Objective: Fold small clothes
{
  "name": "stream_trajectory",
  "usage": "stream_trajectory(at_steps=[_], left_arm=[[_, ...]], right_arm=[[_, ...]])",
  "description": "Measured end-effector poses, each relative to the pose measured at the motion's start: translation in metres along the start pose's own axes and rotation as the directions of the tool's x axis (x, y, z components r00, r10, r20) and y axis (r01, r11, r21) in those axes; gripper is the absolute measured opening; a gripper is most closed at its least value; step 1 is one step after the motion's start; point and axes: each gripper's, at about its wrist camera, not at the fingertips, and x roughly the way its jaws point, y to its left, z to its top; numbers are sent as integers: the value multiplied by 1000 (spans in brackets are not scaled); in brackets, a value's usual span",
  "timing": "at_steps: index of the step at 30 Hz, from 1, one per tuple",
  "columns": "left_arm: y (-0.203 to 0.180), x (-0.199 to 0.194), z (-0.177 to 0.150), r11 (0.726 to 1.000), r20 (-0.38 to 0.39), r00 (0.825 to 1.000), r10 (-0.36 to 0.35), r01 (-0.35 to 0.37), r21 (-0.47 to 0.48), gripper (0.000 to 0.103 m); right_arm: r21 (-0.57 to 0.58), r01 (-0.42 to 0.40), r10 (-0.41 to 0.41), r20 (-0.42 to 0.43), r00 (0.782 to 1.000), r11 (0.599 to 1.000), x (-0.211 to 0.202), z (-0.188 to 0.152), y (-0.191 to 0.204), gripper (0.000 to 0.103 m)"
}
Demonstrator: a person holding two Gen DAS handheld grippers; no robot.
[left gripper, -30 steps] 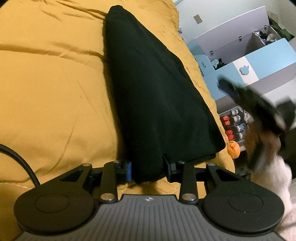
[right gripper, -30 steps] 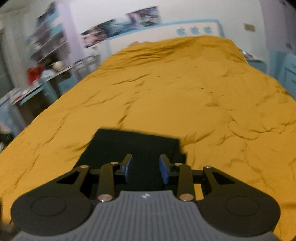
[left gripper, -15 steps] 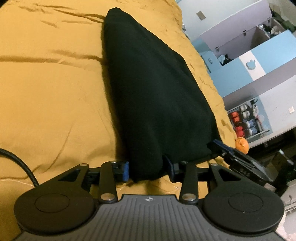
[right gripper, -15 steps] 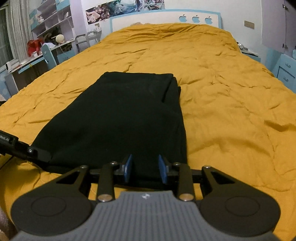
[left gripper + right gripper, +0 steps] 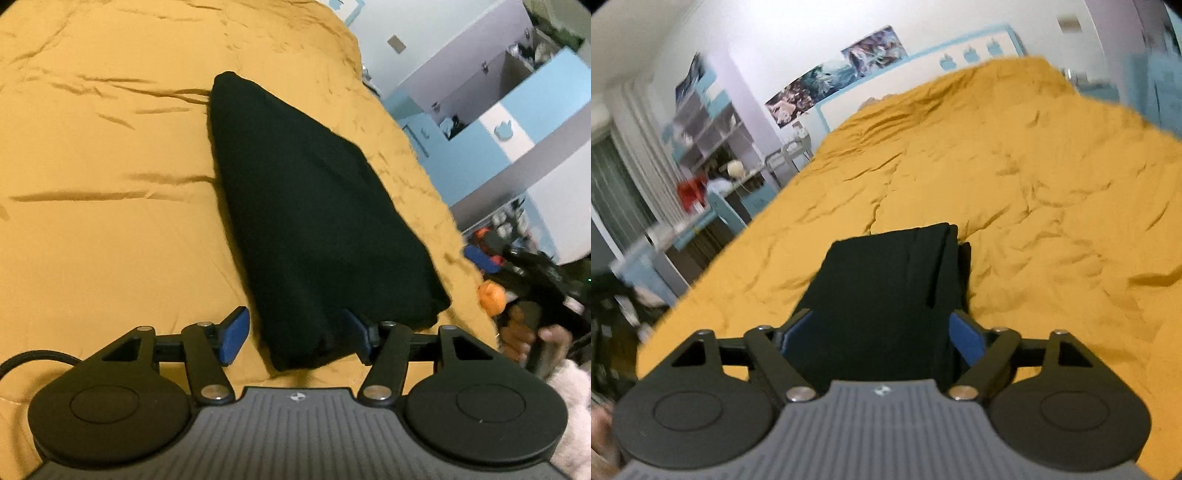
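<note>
While both grippers' jaws have just been opening, the black garment (image 5: 314,221) lies folded flat on the yellow bedspread (image 5: 110,184).

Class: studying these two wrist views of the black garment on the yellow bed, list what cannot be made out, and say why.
- Black garment: its type and its folds are lost in the dark cloth, in both views.
- Its near edge: hidden behind the right gripper in the right wrist view.
- Shelf items, right wrist view: blurred.
- Person's hand, left wrist view: blurred at the edge.
</note>
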Motion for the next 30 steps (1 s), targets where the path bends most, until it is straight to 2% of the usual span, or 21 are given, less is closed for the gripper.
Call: stream_trajectory(at_steps=[2,5,9,15,20,22,24,26,30], left_arm=[[12,2,3,995,-1,998,-68,68,-75,68],[33,11,7,965,-4,985,-173,169,-202,68],[46,27,11,960,-38,988,-149,135,-245,68],[56,54,14,919,-75,963,-258,221,-326,68],[50,76,16,916,-122,950,-289,237,-324,71],[47,82,19,912,-132,943,-306,251,-323,76],[44,87,20,904,-137,936,-324,264,-335,82],[43,94,22,900,-145,933,-330,265,-345,82],[42,101,22,890,-145,928,-342,271,-366,82]], right_arm=[[112,-39,42,-27,999,993,15,16,-26,77],[201,-38,50,-55,997,979,43,35,-58,77],[212,-2,25,-103,994,977,82,52,-81,78],[272,-84,135,-176,975,959,139,65,-103,78],[327,-128,211,-230,950,936,184,70,-115,78],[342,-160,246,-227,942,926,200,73,-115,83],[343,-197,281,-215,935,918,215,77,-114,83],[333,-205,284,-209,936,921,228,80,-113,83],[390,-218,311,-195,930,895,255,81,-119,83]])
